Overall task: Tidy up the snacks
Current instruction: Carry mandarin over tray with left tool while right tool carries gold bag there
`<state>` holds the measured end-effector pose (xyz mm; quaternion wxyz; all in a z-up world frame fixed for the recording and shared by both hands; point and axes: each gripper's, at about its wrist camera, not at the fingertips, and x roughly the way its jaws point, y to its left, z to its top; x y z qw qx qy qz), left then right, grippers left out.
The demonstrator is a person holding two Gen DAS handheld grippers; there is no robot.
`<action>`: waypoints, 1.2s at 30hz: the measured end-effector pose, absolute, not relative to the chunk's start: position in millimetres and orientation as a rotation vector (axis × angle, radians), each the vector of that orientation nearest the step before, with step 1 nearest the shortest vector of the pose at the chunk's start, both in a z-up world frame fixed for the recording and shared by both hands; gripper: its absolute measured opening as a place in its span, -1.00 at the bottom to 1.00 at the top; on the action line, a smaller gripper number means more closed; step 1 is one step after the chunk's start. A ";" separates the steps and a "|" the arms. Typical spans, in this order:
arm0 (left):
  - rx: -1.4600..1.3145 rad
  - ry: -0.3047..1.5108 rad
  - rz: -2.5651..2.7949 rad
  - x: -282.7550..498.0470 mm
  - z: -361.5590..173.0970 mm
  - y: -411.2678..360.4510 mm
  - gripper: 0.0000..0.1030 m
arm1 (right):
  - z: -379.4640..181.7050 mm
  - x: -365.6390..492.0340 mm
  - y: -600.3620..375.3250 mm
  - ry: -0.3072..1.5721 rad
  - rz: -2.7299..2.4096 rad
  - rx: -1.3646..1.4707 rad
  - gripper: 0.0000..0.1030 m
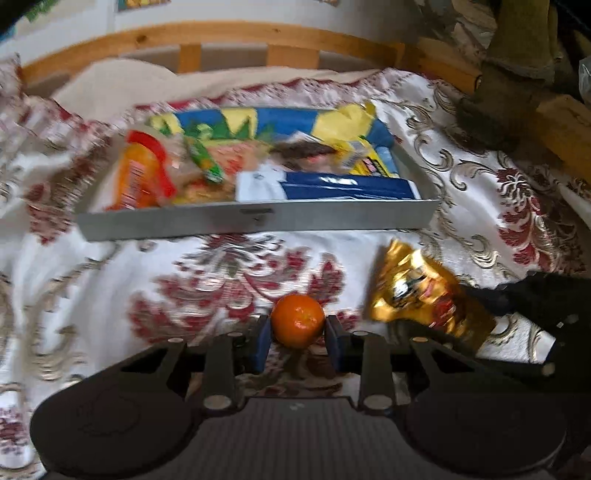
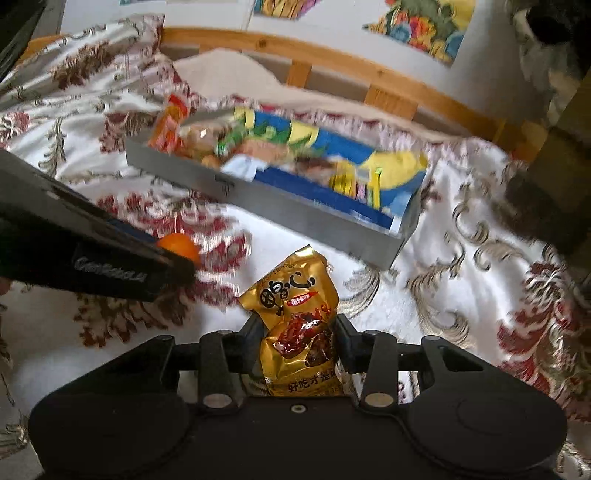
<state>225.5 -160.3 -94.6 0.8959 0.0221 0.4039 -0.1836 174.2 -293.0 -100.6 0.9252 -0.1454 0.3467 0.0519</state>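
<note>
A small orange (image 1: pixel 298 320) sits between the blue pads of my left gripper (image 1: pixel 297 338), which is shut on it just above the floral bedspread. It also shows in the right wrist view as the orange (image 2: pixel 181 246) at the tip of the left gripper (image 2: pixel 173 266). A gold snack packet (image 2: pixel 295 317) with red print stands between the fingers of my right gripper (image 2: pixel 299 332), and both pads press its crumpled sides. In the left wrist view the gold packet (image 1: pixel 424 291) lies to the right of the orange. A grey tray (image 1: pixel 258 218) holding several snack packs lies beyond both.
The grey tray (image 2: pixel 295 214) holds an orange pack (image 1: pixel 136 177), a blue pack (image 1: pixel 343 186) and yellow wrappers. A floral bedspread (image 1: pixel 221 280) covers the surface. A wooden bed rail (image 1: pixel 221 37) runs along the back, with posters (image 2: pixel 424 26) on the wall.
</note>
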 end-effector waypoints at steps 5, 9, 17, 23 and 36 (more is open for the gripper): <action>0.071 0.806 -0.332 215.0 -80.0 -152.4 -0.34 | -87.3 165.2 -292.6 0.619 0.086 -0.292 -0.16; 0.078 0.781 -0.325 216.5 -66.1 -149.4 -0.34 | -72.5 156.7 -292.0 0.512 0.077 -0.283 -0.16; 0.037 0.716 -0.286 246.8 -36.5 -151.1 -0.34 | -55.2 180.1 -292.7 0.366 -0.003 -0.238 -0.16; 0.043 0.649 -0.276 280.9 -24.5 -160.6 -0.34 | -52.5 226.0 -300.9 0.311 -0.058 -0.210 -0.15; 0.005 0.703 -0.316 355.0 -49.1 -197.8 -0.34 | -66.1 288.9 -336.4 0.395 -0.168 -0.021 -0.15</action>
